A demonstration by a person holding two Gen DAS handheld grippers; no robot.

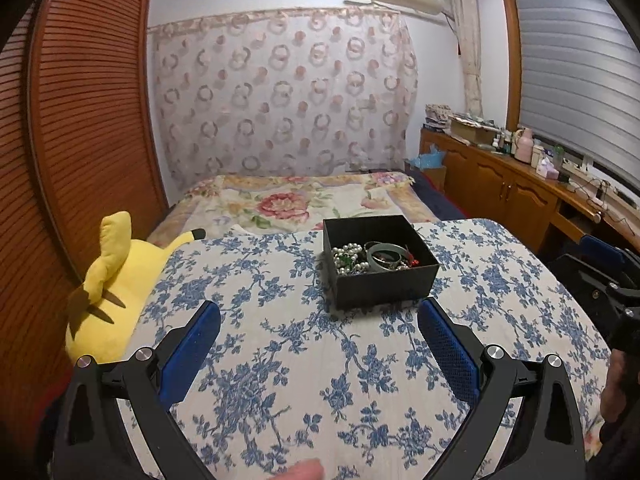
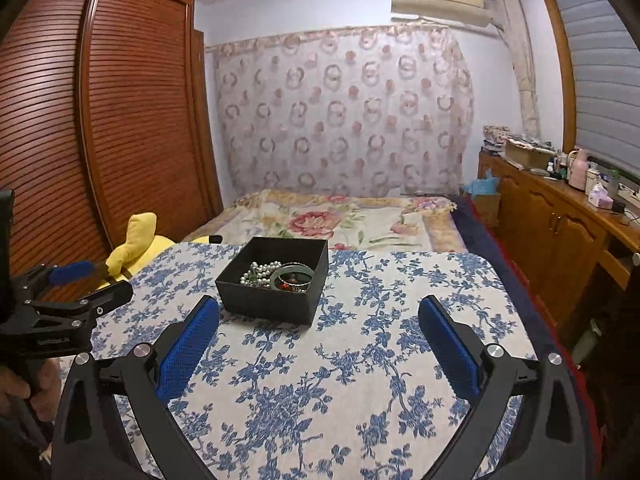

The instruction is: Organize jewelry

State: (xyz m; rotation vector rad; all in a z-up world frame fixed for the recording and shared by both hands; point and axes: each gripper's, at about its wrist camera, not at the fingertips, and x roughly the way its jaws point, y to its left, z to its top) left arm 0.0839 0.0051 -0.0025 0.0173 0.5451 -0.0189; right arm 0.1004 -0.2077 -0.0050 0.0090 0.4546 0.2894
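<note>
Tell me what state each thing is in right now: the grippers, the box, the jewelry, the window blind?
Left gripper: open, nothing between its pads.
Right gripper: open, empty.
Black box: lidless, upright on the blue-flowered cloth.
Jewelry: heaped inside the box, pearls and a bangle tangled together.
Window blind: lowered.

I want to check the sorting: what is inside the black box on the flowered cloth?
Inside the black box lie a white pearl necklace, a grey-green bangle and small green and red beaded pieces, tangled together. The pile and the near wall hide whatever lies underneath.
</note>
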